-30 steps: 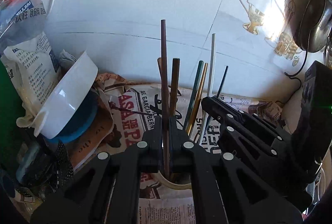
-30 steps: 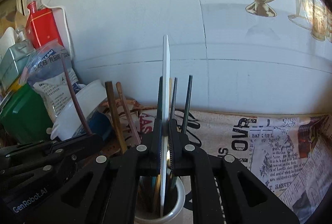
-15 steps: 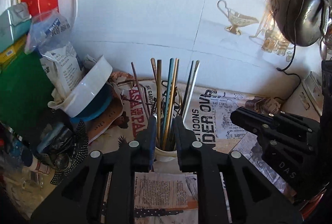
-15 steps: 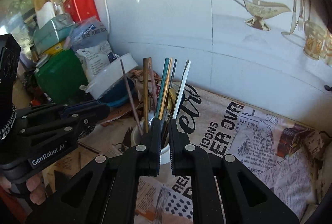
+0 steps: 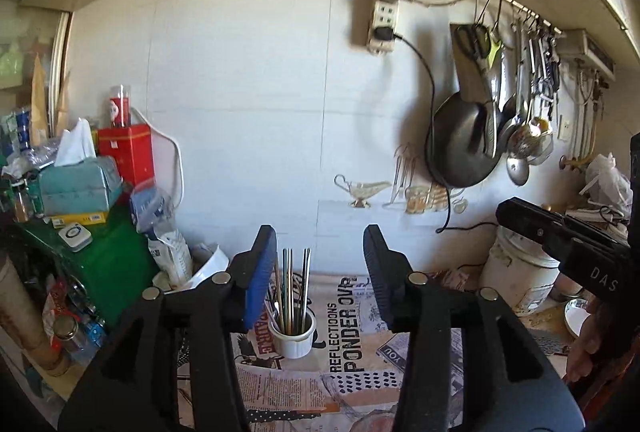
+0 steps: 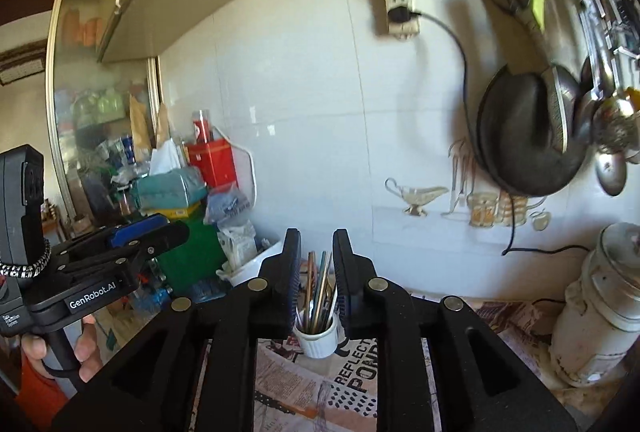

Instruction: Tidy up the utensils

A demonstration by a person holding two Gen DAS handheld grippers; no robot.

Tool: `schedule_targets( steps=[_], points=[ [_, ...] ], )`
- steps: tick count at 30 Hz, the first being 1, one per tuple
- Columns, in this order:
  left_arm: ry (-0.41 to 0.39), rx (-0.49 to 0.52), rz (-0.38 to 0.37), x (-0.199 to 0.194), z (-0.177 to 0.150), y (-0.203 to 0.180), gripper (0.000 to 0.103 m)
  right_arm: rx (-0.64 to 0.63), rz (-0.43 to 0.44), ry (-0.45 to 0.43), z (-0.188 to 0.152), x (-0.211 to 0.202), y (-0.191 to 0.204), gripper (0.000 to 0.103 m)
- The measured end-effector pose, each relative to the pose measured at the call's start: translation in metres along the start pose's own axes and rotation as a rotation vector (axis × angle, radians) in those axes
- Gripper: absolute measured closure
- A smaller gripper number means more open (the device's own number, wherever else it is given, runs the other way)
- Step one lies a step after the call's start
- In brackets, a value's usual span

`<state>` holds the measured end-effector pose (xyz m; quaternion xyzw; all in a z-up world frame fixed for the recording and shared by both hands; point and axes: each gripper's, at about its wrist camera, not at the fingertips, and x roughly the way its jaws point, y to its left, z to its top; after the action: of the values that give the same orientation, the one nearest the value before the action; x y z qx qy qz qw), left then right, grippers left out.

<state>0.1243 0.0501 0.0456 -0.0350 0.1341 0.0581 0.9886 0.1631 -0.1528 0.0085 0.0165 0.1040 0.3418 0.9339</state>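
Note:
A small white cup [image 5: 293,336] stands on the newspaper-covered counter and holds several upright chopsticks [image 5: 294,282] in brown, teal, gold, black and white. It also shows in the right wrist view [image 6: 319,339] with the chopsticks [image 6: 320,290]. My left gripper [image 5: 319,244] is open wide and empty, well back from the cup. My right gripper [image 6: 316,248] is open and empty, also pulled back, with the cup seen between its fingers. Each gripper shows in the other's view, the right one [image 5: 560,236] and the left one [image 6: 132,238].
Clutter fills the left: a green box [image 5: 92,256], tissue box [image 5: 76,183], red tin [image 5: 126,151], flour bag and white bowl [image 5: 208,268]. A white bucket [image 5: 520,272] stands right. A pan [image 5: 464,147] and ladles hang on the tiled wall.
Both grippers let go of their chopsticks into the cup, opened, and drew far back and up from it. The chopsticks now stand loose in the cup.

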Motion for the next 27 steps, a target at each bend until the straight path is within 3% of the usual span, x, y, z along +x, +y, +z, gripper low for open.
schedule_targets(
  steps=[2, 6, 8, 9, 12, 14, 18, 27],
  points=[
    [-0.045, 0.003, 0.008, -0.029, 0.001, -0.004, 0.047, 0.004, -0.035, -0.04, -0.001, -0.024, 0.009, 0.073],
    [-0.105, 0.024, 0.044, -0.074, -0.007, -0.012, 0.028, 0.002, -0.111, -0.087, -0.008, -0.06, 0.027, 0.043],
    [-0.118, 0.034, 0.055, -0.088, -0.012, -0.015, 0.01, -0.007, -0.15, -0.093, -0.013, -0.07, 0.034, 0.035],
    [-0.123, 0.034, 0.056, -0.095, -0.016, -0.016, 0.006, -0.008, -0.166, -0.095, -0.015, -0.073, 0.037, 0.027],
    [-0.121, 0.029, 0.058, -0.109, -0.023, -0.019, 0.002, 0.003, -0.192, -0.106, -0.019, -0.087, 0.043, 0.009],
    [-0.118, 0.026, 0.065, -0.115, -0.028, -0.019, 0.001, 0.005, -0.208, -0.113, -0.022, -0.095, 0.047, 0.003],
    [-0.103, 0.018, 0.08, -0.12, -0.036, -0.018, 0.001, -0.002, -0.248, -0.127, -0.027, -0.104, 0.055, 0.0],
    [-0.084, -0.006, 0.102, -0.124, -0.046, -0.006, 0.001, -0.015, -0.253, -0.108, -0.035, -0.107, 0.064, 0.0]
  ],
)
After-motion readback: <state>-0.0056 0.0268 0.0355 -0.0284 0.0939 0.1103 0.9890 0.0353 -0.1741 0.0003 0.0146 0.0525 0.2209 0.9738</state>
